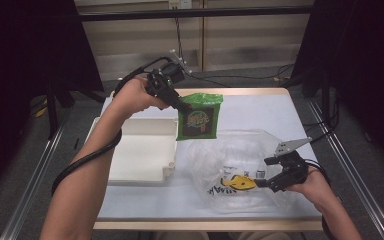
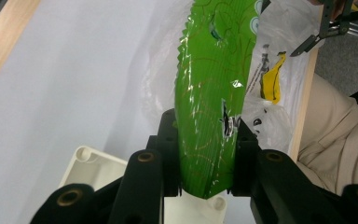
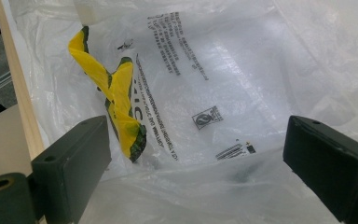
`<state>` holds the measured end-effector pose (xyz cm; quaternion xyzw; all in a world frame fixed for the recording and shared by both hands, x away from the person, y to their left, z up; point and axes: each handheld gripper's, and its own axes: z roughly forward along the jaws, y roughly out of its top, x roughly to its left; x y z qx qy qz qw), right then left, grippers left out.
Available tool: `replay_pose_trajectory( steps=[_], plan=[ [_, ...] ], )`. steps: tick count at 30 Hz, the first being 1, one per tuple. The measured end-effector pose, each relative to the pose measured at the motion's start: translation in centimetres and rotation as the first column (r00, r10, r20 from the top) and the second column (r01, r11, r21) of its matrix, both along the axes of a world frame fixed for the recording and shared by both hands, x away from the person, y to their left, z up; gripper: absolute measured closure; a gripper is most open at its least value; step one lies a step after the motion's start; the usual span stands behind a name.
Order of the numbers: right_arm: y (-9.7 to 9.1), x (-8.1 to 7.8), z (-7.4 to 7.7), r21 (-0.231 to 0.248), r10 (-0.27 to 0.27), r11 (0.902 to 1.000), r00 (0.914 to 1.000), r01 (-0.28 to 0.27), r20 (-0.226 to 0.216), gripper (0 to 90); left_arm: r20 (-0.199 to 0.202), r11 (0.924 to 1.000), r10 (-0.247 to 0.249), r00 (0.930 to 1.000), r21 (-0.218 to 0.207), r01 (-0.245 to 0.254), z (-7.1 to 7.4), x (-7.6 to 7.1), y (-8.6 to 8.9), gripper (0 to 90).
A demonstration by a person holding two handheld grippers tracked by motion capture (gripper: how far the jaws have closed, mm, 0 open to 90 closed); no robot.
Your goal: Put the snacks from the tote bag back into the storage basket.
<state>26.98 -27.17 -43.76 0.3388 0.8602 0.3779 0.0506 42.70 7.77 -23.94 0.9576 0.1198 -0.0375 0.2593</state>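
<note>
At the near edge of the table, on our right, the right gripper [image 1: 269, 183] sits at the mouth of the clear plastic bag [image 1: 235, 167]. In the right gripper view its jaws stand wide apart with the film lying loose between them, so we read it as released, though the bag's edge may be draped over one jaw; we cannot tell for sure. We see nothing inside the bag yet beyond its own printing and the yellow twist of its handle [image 3: 114, 100].

Just left of the bag lies the white tray [image 1: 140, 155], and it looks bare from above.

Farther back, the left gripper [image 1: 180, 104] is clenched on the green snack packet [image 1: 199, 116], pinching its crimped end; the left gripper view shows both pads pressed flat against the foil. The packet hangs in the air over the bag's far rim, beside the tray's inner corner, and touches neither.

By our judgement the packet has been lifted and the packing is midway: we have yet to lower it through the bag's mouth and let go.
</note>
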Motion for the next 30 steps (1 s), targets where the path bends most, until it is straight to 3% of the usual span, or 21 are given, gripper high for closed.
replay_pose_trajectory(
  steps=[12, 14, 18, 19, 22, 25, 27, 28, 29, 30],
  plan=[
    [0.0, 0.0, 0.0, 0.004, -0.004, 1.0, 0.9999, 0.004, -0.013, 7.1, 0.003, 0.9995, 0.031, 0.9995, -0.004, -0.031, 0.7, 1.7, 3.2, 72.1],
    [0.0, 0.0, 0.0, 0.002, -0.005, 1.0, 0.9999, 0.005, -0.012, 7.2, -0.006, 0.9989, 0.048, 0.9988, 0.002, -0.048, 0.5, 2.0, 3.6, 72.0],
    [-0.1, 0.1, 0.2, 0.005, -0.013, 0.9999, 0.9999, 0.013, -0.006, 7.2, -0.007, 0.9952, 0.095, 0.9955, -0.024, -0.095, 0.3, 2.1, 4.4, 71.8],
    [-0.1, 0.1, 0.3, 0.007, -0.013, 0.9999, 0.9999, 0.013, -0.002, 7.2, 0.002, 0.9978, 0.065, 0.9979, -0.01, -0.065, 0.4, 2.4, 4.6, 71.7],
    [-0.1, 0.1, 0.6, 0.009, -0.017, 0.9998, 0.9998, 0.017, -0.004, 7.2, -0.014, 0.9965, 0.081, 0.9966, -0.021, -0.081, 0.4, 2.3, 5.2, 71.6],
    [0.1, 0.1, 0.7, 0.005, -0.015, 0.9999, 0.9999, 0.015, -0.002, 7.2, -0.001, 0.9975, 0.071, 0.9975, -0.004, -0.071, 0.3, 2.3, 5.7, 71.6],
    [0.3, 0.2, 0.7, 0.0, -0.012, 0.9999, 0.9999, 0.012, -0.002, 7.2, -0.012, 0.995, 0.096, 0.9953, -0.026, -0.096, 0.3, 2.1, 6.0, 71.3],
    [0.4, 0.3, 0.8, 0.005, -0.012, 0.9999, 0.9999, 0.012, -0.002, 7.1, -0.007, 0.9974, 0.072, 0.9974, -0.007, -0.072, 0.5, 2.3, 6.2, 71.2],
    [0.4, 0.3, 0.9, 0.002, -0.015, 0.9999, 0.9999, 0.015, -0.005, 7.1, -0.017, 0.996, 0.087, 0.9961, -0.021, -0.087, 0.5, 2.2, 6.3, 71.2],
    [0.5, 0.4, 1.0, 0.005, -0.012, 0.9999, 0.9999, 0.012, 0.001, 7.1, -0.004, 0.998, 0.063, 0.998, -0.011, -0.063, 0.6, 2.3, 6.6, 71.2]
  ],
)
